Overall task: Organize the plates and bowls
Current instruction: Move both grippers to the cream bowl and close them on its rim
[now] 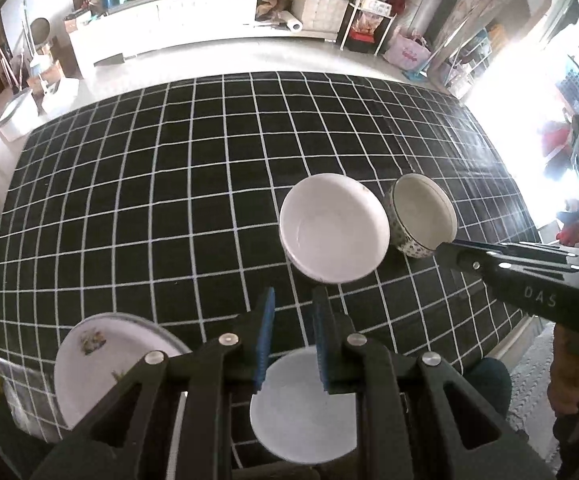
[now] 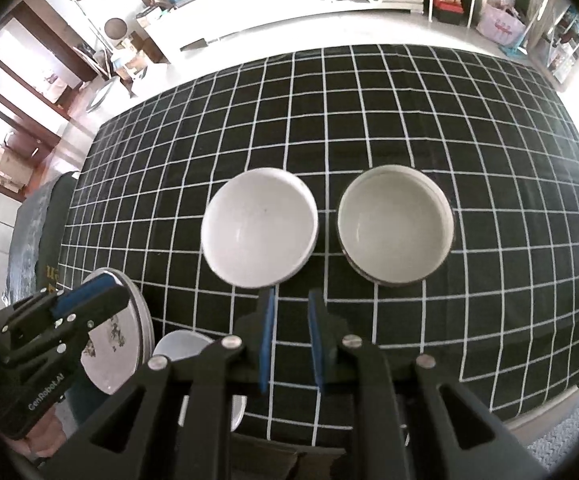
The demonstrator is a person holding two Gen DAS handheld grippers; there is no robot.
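A plain white bowl (image 1: 334, 227) (image 2: 259, 227) and a dotted bowl (image 1: 421, 215) (image 2: 395, 224) stand side by side on the black checked table (image 1: 169, 200) (image 2: 409, 100). A flowered plate (image 1: 105, 364) (image 2: 117, 332) and a small plain white plate (image 1: 301, 404) (image 2: 181, 350) lie near the front edge. My left gripper (image 1: 292, 300) is open and empty, above the small plate. My right gripper (image 2: 291, 300) is open and empty, just in front of the two bowls. In the left wrist view it shows beside the dotted bowl (image 1: 501, 264).
The table's front edge runs just below both grippers. A dark chair back (image 2: 45, 224) stands at the table's left end. A white counter (image 1: 209, 20) and shelves stand beyond the far edge. Bright light comes from the right.
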